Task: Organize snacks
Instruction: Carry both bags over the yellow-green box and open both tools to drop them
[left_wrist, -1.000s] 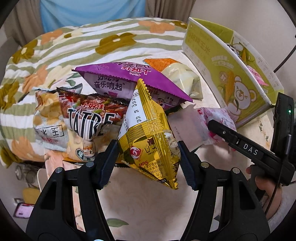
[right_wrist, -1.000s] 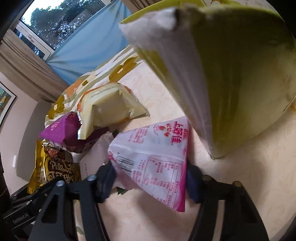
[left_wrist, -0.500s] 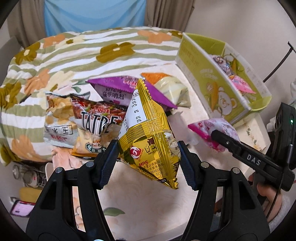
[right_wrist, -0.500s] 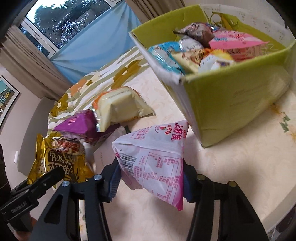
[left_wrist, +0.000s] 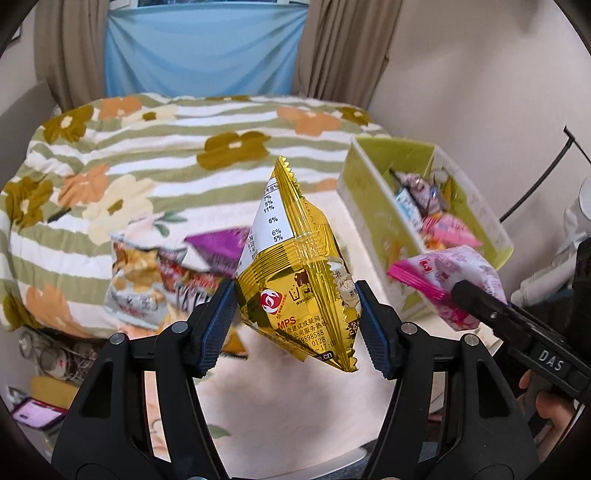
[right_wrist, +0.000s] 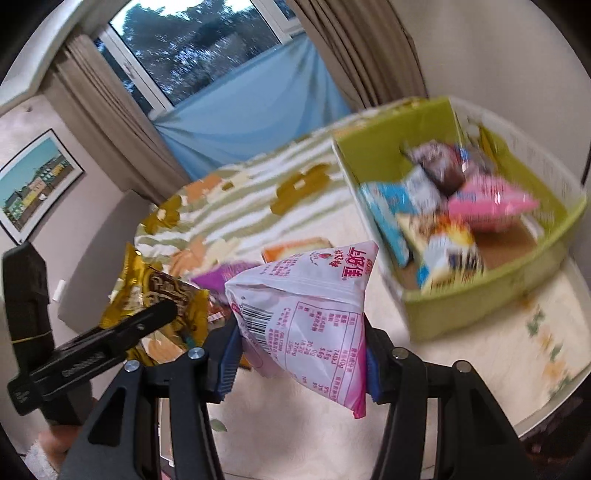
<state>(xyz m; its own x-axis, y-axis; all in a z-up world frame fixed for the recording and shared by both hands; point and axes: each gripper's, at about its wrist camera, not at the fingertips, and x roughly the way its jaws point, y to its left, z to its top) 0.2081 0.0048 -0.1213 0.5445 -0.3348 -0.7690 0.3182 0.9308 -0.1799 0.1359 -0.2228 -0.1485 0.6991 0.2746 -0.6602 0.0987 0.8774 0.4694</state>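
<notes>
Carrying snacks: my left gripper (left_wrist: 297, 314) clamps the gold packet (left_wrist: 295, 280), right gripper (right_wrist: 299, 354) the pink packet (right_wrist: 306, 314); next, I reckon, into the green box (right_wrist: 480, 314) at right.

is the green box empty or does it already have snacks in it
Partly full: the green box holds several snack packets, with bare cardboard floor showing beside them.

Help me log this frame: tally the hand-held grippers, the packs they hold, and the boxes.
Hand-held grippers: 2, the left hand-held gripper and the right hand-held gripper
Held packs: 2, the gold pack and the pink pack
Box: 1
Total: 5
</notes>
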